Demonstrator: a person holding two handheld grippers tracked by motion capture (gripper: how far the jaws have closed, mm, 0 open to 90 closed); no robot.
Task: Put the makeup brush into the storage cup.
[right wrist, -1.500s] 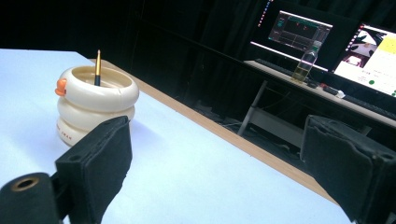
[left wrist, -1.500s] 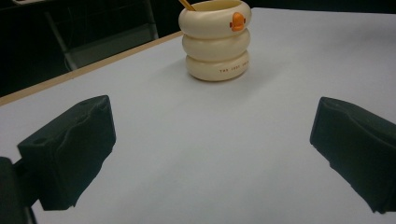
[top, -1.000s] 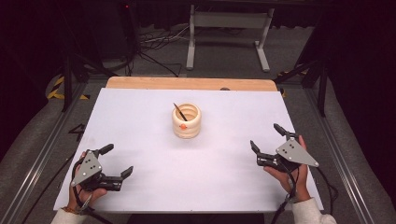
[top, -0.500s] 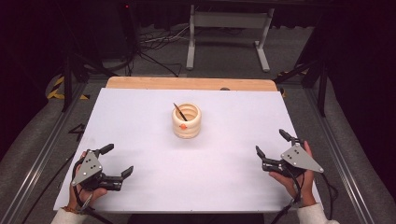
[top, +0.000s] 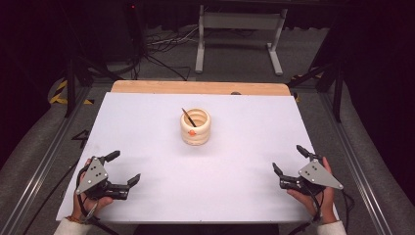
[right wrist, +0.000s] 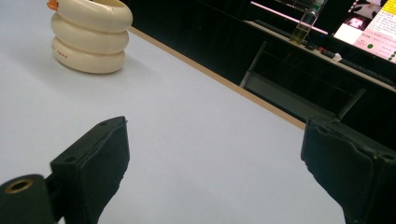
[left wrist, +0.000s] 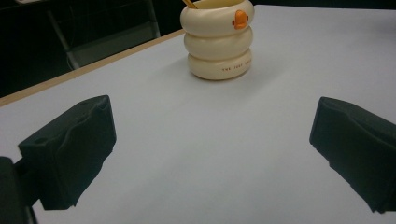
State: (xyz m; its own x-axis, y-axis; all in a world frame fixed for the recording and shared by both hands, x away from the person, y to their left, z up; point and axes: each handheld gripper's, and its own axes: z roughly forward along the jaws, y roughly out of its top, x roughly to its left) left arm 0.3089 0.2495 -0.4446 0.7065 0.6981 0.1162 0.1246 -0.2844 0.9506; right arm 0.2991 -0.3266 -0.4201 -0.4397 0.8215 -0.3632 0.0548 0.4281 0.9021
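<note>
1. Progress: nothing in hand. The cup (top: 195, 127) stands upright just past mid-worktop (top: 147, 122), a thin stick (top: 187, 115) leaning inside it; neither claw is near it.
2. Left claw (top: 123, 169): at 7 o'clock by the near edge, jaws spread, empty, aimed toward the cup (left wrist: 218, 38).
3. Right claw (top: 288, 158): at 5 o'clock, jaws spread, empty, with the cup (right wrist: 89, 35) at its 10 o'clock.
4. Left to do, I'd judge: the whole reach and grasp.

The right gripper (right wrist: 215, 168) hangs over the white desk (right wrist: 196, 140), jaws spread wide with nothing between. Beyond its left jaw, well apart, stands a cream ringed holder (right wrist: 89, 35) bearing an orange knob.
</note>
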